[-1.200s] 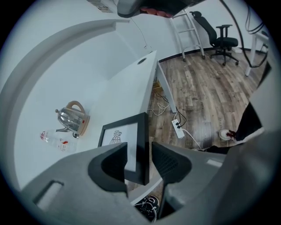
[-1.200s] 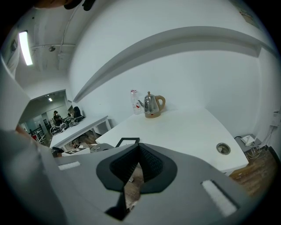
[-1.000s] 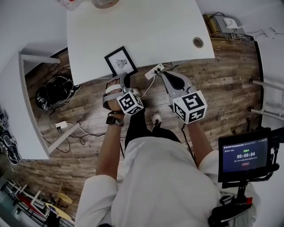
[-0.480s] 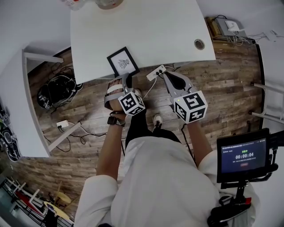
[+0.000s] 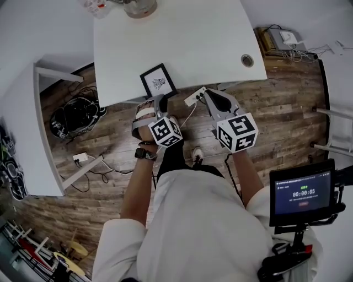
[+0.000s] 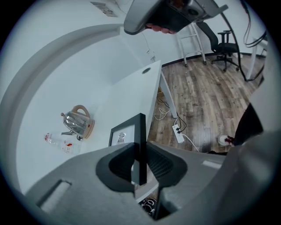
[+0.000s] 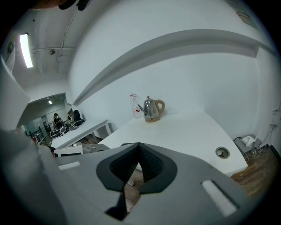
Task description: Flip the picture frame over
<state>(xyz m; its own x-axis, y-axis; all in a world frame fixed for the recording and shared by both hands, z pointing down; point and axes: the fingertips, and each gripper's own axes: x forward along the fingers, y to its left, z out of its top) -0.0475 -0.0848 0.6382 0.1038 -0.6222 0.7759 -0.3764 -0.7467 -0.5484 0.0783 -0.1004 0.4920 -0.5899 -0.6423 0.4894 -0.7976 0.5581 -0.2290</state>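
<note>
A small black picture frame with a white print sits at the near edge of the white table. My left gripper is shut on its near rim. In the left gripper view the frame stands edge-on between the pads of that gripper, tilted up off the table, print side facing left. My right gripper hovers just off the table's front edge, to the right of the frame. In its own view the right gripper is shut with nothing between its pads.
A steel kettle and a plastic bottle stand at the table's far side. A cable hole is at the right corner. A power strip and cables lie on the wooden floor below. A monitor stands at my right.
The left gripper has gripped the frame's near rim and risen slightly, tipping that edge up. The right gripper has kept its place.
</note>
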